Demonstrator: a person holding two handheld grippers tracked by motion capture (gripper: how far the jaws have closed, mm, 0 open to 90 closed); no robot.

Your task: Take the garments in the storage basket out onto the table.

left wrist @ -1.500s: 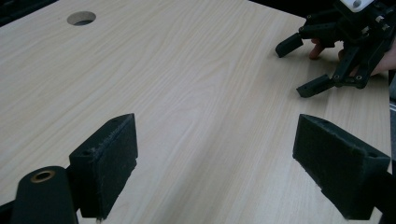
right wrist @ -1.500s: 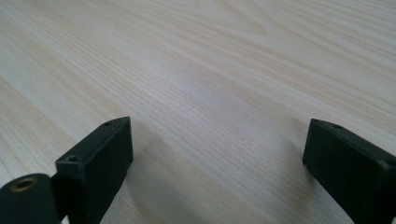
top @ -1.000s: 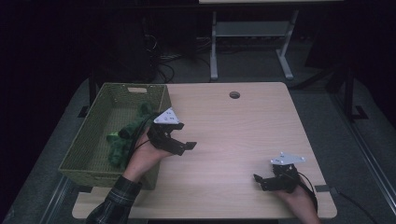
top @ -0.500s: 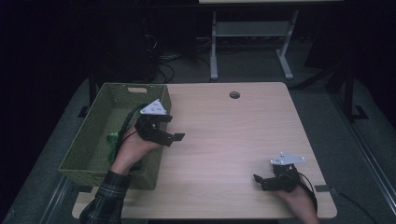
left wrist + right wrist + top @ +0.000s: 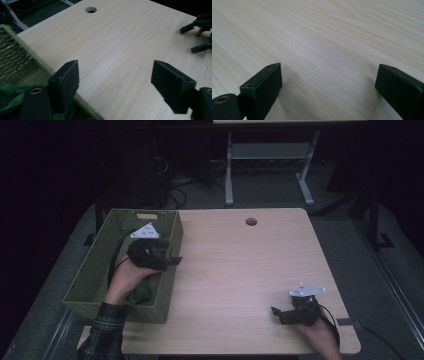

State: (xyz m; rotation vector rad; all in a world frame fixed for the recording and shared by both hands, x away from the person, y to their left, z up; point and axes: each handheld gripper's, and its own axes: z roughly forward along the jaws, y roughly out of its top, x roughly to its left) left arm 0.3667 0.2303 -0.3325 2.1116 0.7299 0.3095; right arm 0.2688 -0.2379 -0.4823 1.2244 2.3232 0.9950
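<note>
A crumpled dark-green cloth [image 5: 142,291] lies inside the woven green basket [image 5: 95,265], near end.

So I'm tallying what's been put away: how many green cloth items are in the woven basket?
1 that I can make out: a dark green cloth item in the green woven basket's near end, beside the left hand. More may be hidden under that hand.

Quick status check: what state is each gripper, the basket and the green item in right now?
Left gripper: open, empty, over the basket's right wall.
Right gripper: open, empty, low over bare table.
Woven basket: upright at the table's left edge, holding the green item.
Green item: lying inside the basket, partly hidden by the left hand; what it is cannot be told.
</note>
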